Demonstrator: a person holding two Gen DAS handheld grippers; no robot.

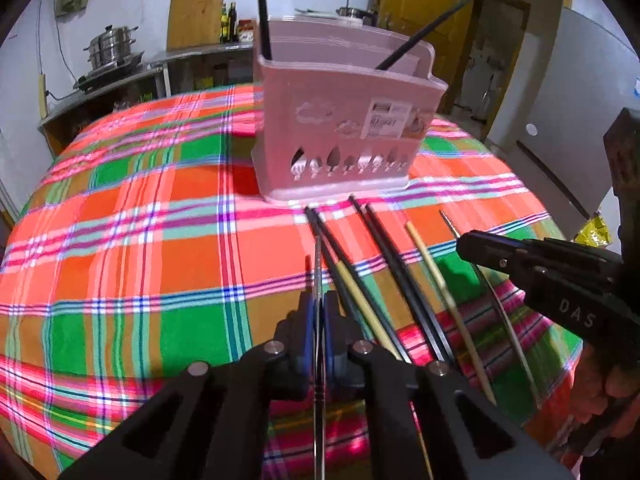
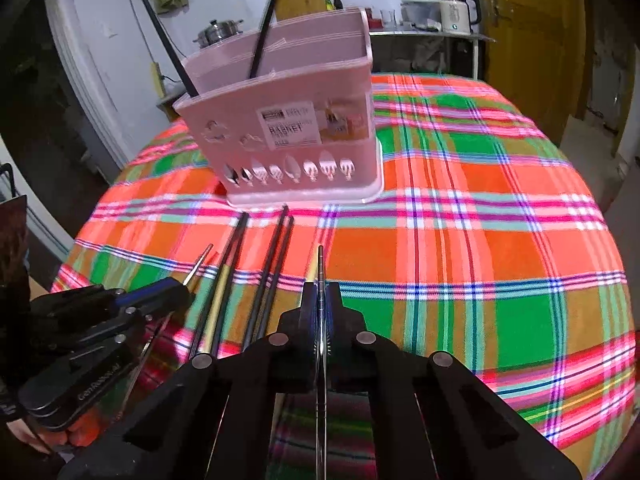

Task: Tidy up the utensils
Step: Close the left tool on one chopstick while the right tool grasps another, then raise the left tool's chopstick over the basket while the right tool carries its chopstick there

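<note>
On a tabletop (image 1: 120, 208) covered with a bright plaid cloth stands a pink plastic utensil basket (image 1: 344, 120), with a paper label on its front wall and a row of utensil-shaped cutouts near the base. Two black chopsticks (image 1: 262, 8) lean out of it, one at each end.

Just in front of the basket, loose chopsticks lie side by side on the cloth, their tips pointing toward it: several black ones (image 1: 384, 248), a black one with a yellow section (image 1: 356, 292) and a pale wooden one (image 1: 436, 280).

The left gripper (image 1: 316, 308) has its blue-padded jaws pressed together on a thin silver metal chopstick (image 1: 318, 256), which runs between the pads and sticks out ahead toward the basket. In the right wrist view, the right gripper (image 2: 321, 300) is likewise clamped on a second thin metal chopstick (image 2: 320, 268), whose tip points forward between the jaws. Each gripper appears at the edge of the other's view, the two held near one another above the row of chopsticks. Behind the tabletop, a steel counter carries a steamer pot (image 1: 110, 46) and bottles (image 1: 229, 22).
</note>
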